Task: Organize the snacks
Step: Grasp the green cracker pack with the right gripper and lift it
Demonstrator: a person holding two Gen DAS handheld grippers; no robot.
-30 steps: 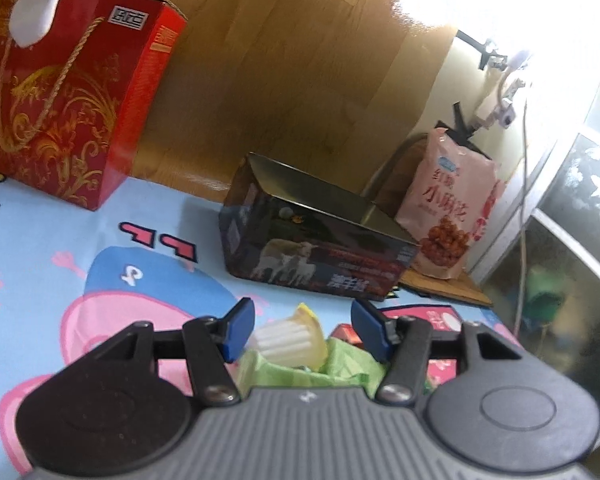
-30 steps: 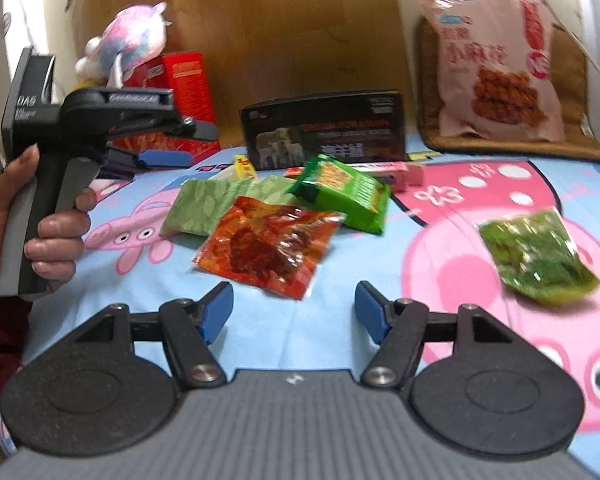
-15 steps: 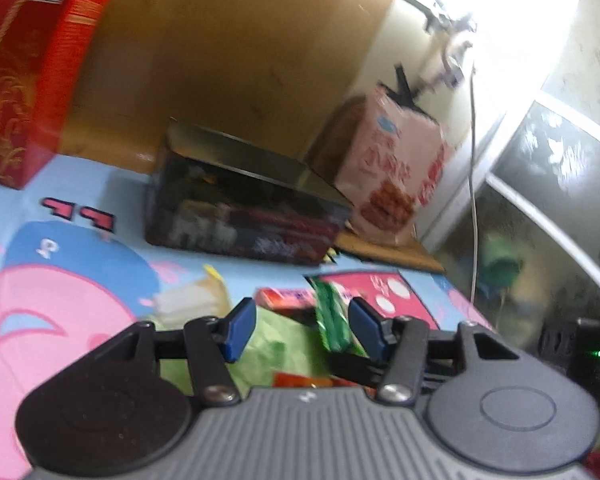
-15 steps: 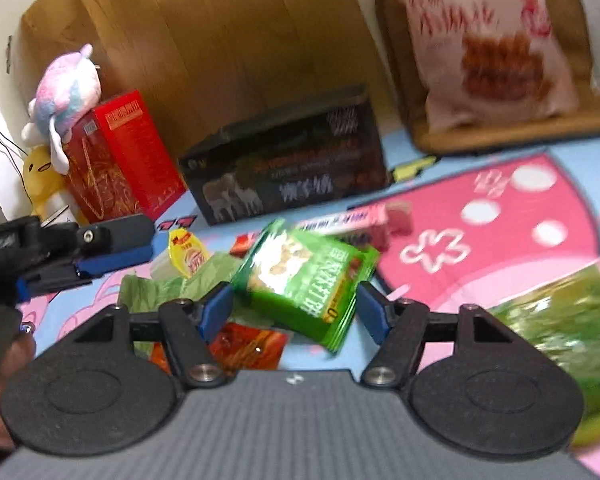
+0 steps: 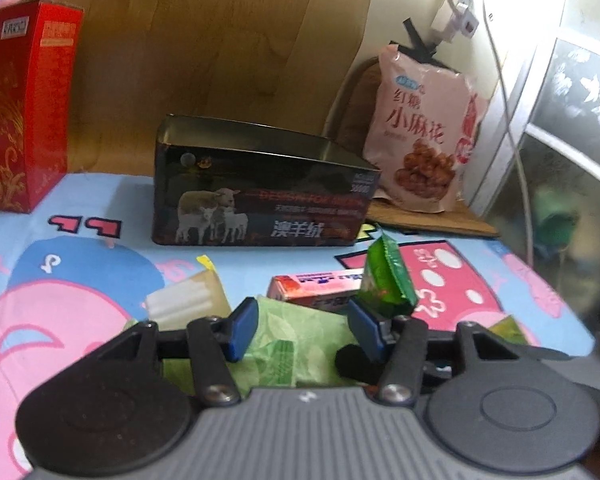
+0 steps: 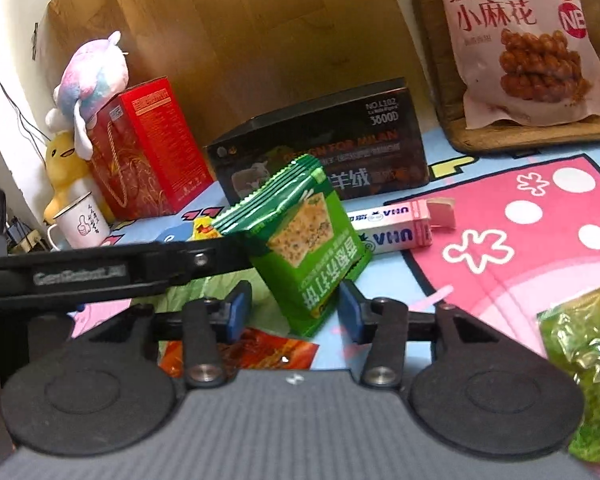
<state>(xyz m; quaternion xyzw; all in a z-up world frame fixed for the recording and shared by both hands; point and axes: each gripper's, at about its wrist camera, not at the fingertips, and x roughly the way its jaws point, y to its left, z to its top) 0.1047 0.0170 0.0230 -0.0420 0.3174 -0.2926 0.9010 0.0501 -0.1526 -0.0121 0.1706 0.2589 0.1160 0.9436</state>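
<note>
A green cracker packet (image 6: pixel 304 248) stands tipped up on its edge between the fingers of my right gripper (image 6: pixel 294 312). Its jaws are closing; the right pad is at the packet's edge and a gap shows at the left pad. In the left wrist view the same green packet (image 5: pixel 384 280) rises just right of my left gripper (image 5: pixel 302 312). That gripper is open over a pale green packet (image 5: pixel 296 332) and holds nothing. The left gripper's black finger (image 6: pixel 148 268) reaches the packet's left side. An open dark tin with a sheep picture (image 5: pixel 260 208) stands behind.
On the cartoon cloth lie a pink carton (image 6: pixel 392 228), a white-stick packet (image 5: pixel 184 300), an orange-red packet (image 6: pixel 260 348) and a green vegetable packet (image 6: pixel 580 360). A red gift box (image 6: pixel 148 148), a plush toy, a mug (image 6: pixel 80 224) and a big pink bag (image 6: pixel 520 40) line the back.
My right gripper came forward around the green cracker packet and its jaws narrowed; the packet tipped up. My left gripper swung right, from the white-stick packet to the pale green one.
</note>
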